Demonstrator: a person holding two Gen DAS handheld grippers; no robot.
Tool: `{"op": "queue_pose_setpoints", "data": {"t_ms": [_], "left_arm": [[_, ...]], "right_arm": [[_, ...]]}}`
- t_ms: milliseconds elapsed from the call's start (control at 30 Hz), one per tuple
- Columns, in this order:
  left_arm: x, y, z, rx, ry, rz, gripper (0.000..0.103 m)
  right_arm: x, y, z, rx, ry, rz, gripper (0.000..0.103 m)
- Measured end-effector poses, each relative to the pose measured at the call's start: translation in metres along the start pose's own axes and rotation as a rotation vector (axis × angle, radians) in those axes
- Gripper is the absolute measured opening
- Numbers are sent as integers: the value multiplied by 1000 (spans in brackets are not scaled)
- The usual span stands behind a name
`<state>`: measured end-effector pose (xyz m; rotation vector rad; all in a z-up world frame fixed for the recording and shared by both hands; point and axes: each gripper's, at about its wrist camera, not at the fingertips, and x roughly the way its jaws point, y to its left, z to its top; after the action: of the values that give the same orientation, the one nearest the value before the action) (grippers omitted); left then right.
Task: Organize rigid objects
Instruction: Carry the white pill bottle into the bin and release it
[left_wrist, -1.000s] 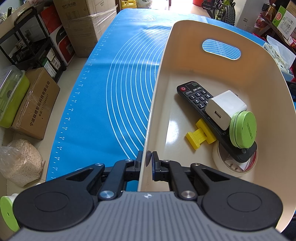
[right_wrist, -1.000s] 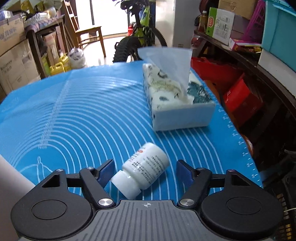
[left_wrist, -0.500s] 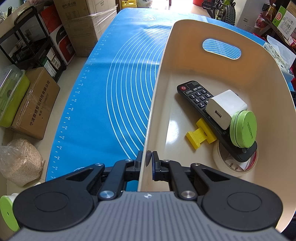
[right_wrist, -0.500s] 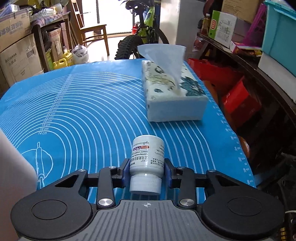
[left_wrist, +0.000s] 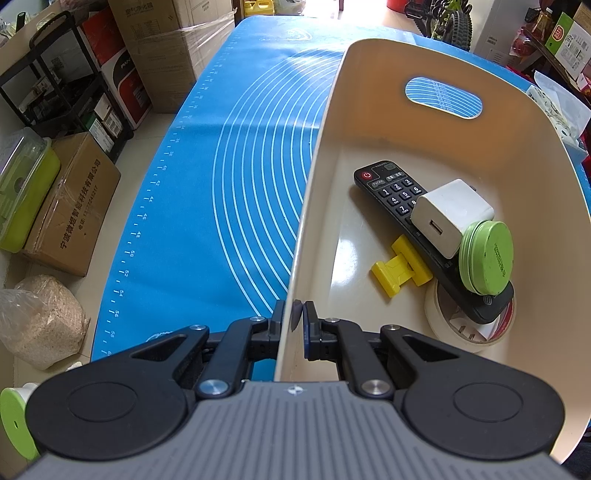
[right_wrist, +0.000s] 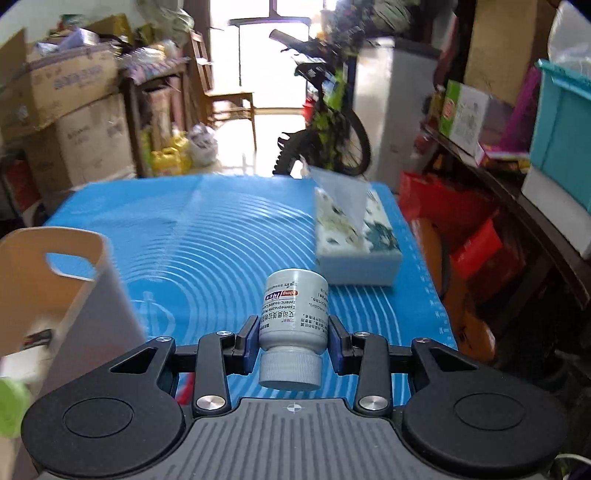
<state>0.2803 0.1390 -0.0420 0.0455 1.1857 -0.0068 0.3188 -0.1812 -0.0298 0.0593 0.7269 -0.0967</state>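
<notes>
My left gripper (left_wrist: 293, 325) is shut on the near left wall of the cream basket (left_wrist: 314, 184). Inside lie a black remote (left_wrist: 391, 192), a white charger (left_wrist: 450, 214), a green round tin (left_wrist: 487, 253), a yellow clip (left_wrist: 400, 266) and a tape roll (left_wrist: 443, 325). My right gripper (right_wrist: 293, 341) is shut on a white pill bottle (right_wrist: 293, 310), cap toward the camera, held above the blue mat (right_wrist: 207, 236). The basket also shows at the left in the right wrist view (right_wrist: 74, 266).
A tissue box (right_wrist: 354, 240) stands on the mat's right side. Cardboard boxes (left_wrist: 70, 206), a green bin (left_wrist: 22, 188) and a bag of grain (left_wrist: 40, 317) sit on the floor left of the table. A bicycle (right_wrist: 325, 122) and shelves (right_wrist: 517, 166) stand beyond.
My right gripper closed on the pill bottle, lifted it off the mat and swung left, bringing the basket into its view. The left gripper has held still on the basket wall.
</notes>
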Motion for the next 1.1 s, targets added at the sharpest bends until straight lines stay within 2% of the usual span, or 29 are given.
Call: {"op": "queue_pose_setpoints", "data": {"t_ms": [167,433,800,933,1100], "left_arm": [[0,0,0,1,-1,3,10],[0,-1,-1,0,0,9,11],[0,-2,-1,2,-1,11,11],[0,-2,-1,2,-1,11,11],[0,-2,-1,1,-1,10,11]], "right_arm": [[-34,25,14,-26,-58,97,44],[-66,70,25,-72,-96,242,44],[-66,144,-1,-219,-7,383,44],[-60,166,-14,-275,50,396,44],[-44,176,-24,-283,140,378,45]]}}
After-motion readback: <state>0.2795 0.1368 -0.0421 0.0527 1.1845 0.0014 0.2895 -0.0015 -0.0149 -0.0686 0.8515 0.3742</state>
